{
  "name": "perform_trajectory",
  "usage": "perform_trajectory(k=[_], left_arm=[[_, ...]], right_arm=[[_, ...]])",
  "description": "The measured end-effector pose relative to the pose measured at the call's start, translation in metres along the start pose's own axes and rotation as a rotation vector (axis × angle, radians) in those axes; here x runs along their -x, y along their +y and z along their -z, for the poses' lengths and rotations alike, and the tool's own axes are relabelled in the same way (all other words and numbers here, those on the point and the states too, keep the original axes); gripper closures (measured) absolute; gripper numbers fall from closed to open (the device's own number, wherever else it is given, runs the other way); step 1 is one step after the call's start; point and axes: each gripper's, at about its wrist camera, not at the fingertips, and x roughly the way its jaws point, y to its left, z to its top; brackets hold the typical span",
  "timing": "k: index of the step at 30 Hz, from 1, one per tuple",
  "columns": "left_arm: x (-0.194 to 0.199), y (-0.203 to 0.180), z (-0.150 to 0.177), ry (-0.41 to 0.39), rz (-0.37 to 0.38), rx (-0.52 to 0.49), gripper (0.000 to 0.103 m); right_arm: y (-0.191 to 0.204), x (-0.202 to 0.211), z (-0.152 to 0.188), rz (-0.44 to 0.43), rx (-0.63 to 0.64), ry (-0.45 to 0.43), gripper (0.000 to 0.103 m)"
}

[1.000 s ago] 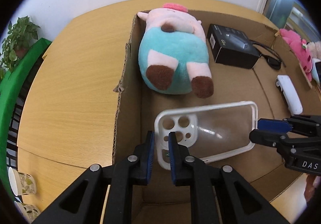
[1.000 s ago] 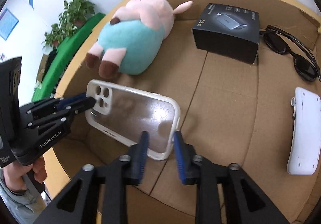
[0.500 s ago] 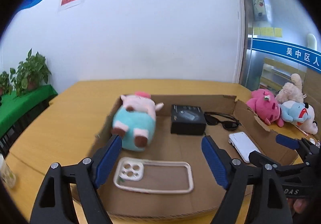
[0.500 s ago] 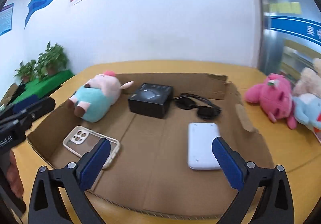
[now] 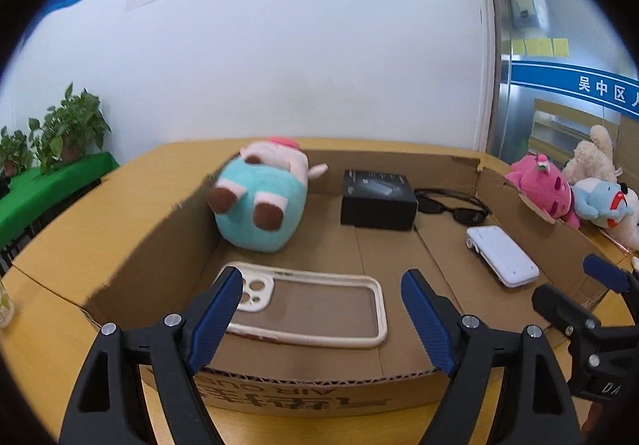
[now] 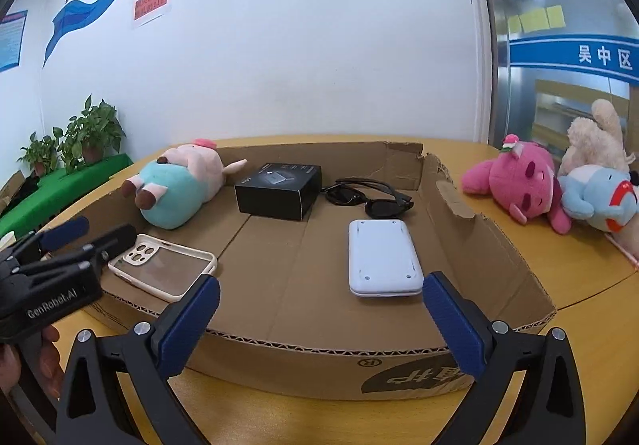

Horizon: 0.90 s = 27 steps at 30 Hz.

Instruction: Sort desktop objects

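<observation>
A shallow cardboard box (image 5: 131, 257) (image 6: 479, 245) lies on the wooden table. In it lie a clear phone case with a white rim (image 5: 307, 305) (image 6: 163, 265), a teal and pink plush pig (image 5: 259, 201) (image 6: 175, 189), a black box (image 5: 377, 201) (image 6: 279, 191), black sunglasses (image 5: 455, 207) (image 6: 367, 199) and a white flat device (image 5: 501, 261) (image 6: 381, 263). My left gripper (image 5: 323, 309) is open and empty, held above the box's near edge over the phone case. My right gripper (image 6: 317, 317) is open and empty, held in front of the box near the white device.
Pink, blue and cream plush toys (image 5: 567, 193) (image 6: 559, 185) lie on the table right of the box. Potted plants (image 5: 60, 129) (image 6: 80, 137) stand on a green surface at the left. A paper cup (image 5: 4, 305) stands at the left table edge. A white wall rises behind.
Both grippers let go of the phone case, opened wide and pulled back and up out of the box. The case now lies flat on the box floor.
</observation>
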Motion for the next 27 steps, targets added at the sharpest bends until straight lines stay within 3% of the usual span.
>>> perform_trajectory(k=[2, 11, 27], left_arm=[[0.001, -0.0053, 0.0044, -0.011, -0.032, -0.043, 0.02], [0.0007, -0.0045, 0.0042, 0.004, -0.04, -0.039, 0.013], [-0.0018, -0.0034, 0.0041, 0.005, -0.033, -0.045, 0.011]], right_arm=[[0.0005, 0.001, 0.001, 0.005, 0.001, -0.008, 0.0], [-0.0005, -0.0027, 0.0009, 0.006, 0.0, 0.002, 0.0], [-0.0018, -0.0058, 0.0002, 0.005, 0.001, 0.004, 0.0]])
